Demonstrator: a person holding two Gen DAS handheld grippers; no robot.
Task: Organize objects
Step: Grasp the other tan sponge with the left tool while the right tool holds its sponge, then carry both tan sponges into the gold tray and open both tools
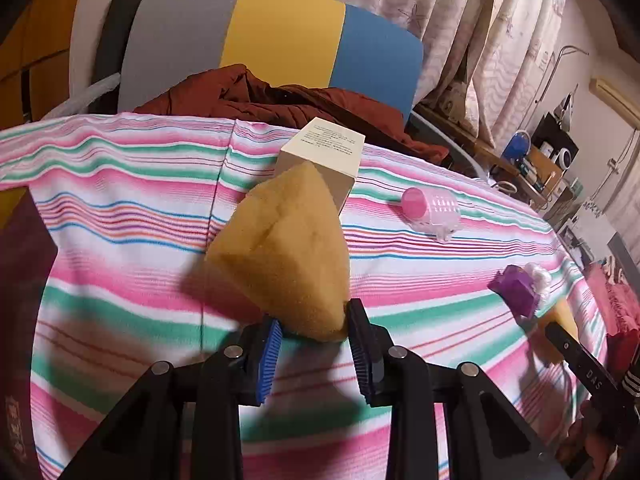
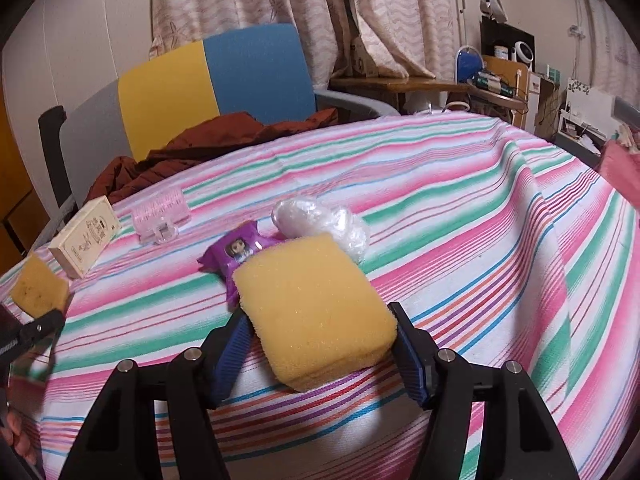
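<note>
Left tongs (image 1: 314, 334) pinch a tan sponge (image 1: 286, 252) above the striped surface (image 1: 120, 208); right tongs (image 2: 320, 344) grip a yellow sponge (image 2: 316, 312) beside a purple packet (image 2: 236, 254). Cream box (image 1: 324, 156) print unreadable.

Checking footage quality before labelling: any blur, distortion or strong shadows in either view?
Left wrist view: heavy fisheye bending of the striped cloth; dark shadow beside the sponge; near gripper parts look soft. Right wrist view: same curved edges and dark corner vignetting; the flat sponge is sharp; the left edge is blurred.
</note>
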